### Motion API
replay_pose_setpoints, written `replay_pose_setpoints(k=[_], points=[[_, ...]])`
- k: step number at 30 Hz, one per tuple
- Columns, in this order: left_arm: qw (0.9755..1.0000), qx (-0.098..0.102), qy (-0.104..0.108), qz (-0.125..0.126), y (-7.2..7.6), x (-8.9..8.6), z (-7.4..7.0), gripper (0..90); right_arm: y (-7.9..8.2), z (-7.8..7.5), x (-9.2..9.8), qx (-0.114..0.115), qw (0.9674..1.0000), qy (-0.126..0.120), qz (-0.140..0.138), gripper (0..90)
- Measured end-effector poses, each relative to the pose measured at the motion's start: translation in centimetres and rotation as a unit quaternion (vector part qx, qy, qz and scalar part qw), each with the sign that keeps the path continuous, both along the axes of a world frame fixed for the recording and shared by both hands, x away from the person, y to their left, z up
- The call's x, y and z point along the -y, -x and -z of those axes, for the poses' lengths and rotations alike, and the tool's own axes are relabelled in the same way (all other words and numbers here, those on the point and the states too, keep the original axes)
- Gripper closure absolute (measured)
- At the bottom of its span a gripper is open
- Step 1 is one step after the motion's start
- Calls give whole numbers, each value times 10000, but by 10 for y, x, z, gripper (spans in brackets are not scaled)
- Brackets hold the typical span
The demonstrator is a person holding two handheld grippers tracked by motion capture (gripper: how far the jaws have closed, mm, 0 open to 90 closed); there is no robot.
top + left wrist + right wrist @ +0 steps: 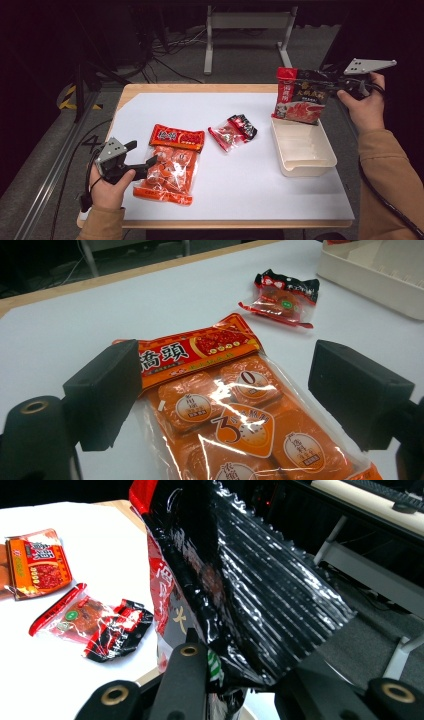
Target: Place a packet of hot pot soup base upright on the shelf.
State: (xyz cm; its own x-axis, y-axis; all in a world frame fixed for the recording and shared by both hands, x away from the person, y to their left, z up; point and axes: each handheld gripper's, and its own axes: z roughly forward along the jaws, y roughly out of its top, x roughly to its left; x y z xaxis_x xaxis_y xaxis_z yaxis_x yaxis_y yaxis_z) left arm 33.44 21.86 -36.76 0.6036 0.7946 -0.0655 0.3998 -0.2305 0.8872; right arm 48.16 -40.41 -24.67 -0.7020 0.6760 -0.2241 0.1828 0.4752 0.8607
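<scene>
Surface: white tabletop [235, 165], wood-edged, dark room behind.
1 cream plastic tray [305, 150], directly below the right gripper [327, 84].
1 orange snack bag [170, 167], lying flat between the wide-spread jaws of the left gripper [142, 156], ungripped.
1 black-and-red sauce pouch [298, 97], pinched in the right gripper's closed jaws, hanging over the tray's far end.
2 small red sachets [232, 131], between both grippers.
</scene>
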Motion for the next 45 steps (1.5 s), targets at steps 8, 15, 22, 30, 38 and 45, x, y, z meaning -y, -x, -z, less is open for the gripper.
replay_pose_setpoints(k=[8, 15, 22, 30, 38, 45], points=[[10000, -3, 28, 7, 0, -1, 1, 150, -5, 11, 1, -68, 10000, 27, 48, 799], [10000, -10, 29, 23, 0, 0, 1, 149, -7, 14, -1, -83, 9999, 118, 42, 797], [10000, -15, 36, 28, -1, 0, 1, 149, -11, 20, -9, -153, 9993, 336, -93, 793], [10000, -9, 46, 25, -1, -1, 1, 148, -16, 30, -8, -267, 9996, 118, -24, 789], [10000, 0, 56, 35, 0, -1, 1, 147, -20, 39, -5, -418, 9990, -139, 86, 785], [10000, -30, 62, 40, -2, 1, 2, 147, -20, 61, 6, -734, 9949, -629, 273, 784]])
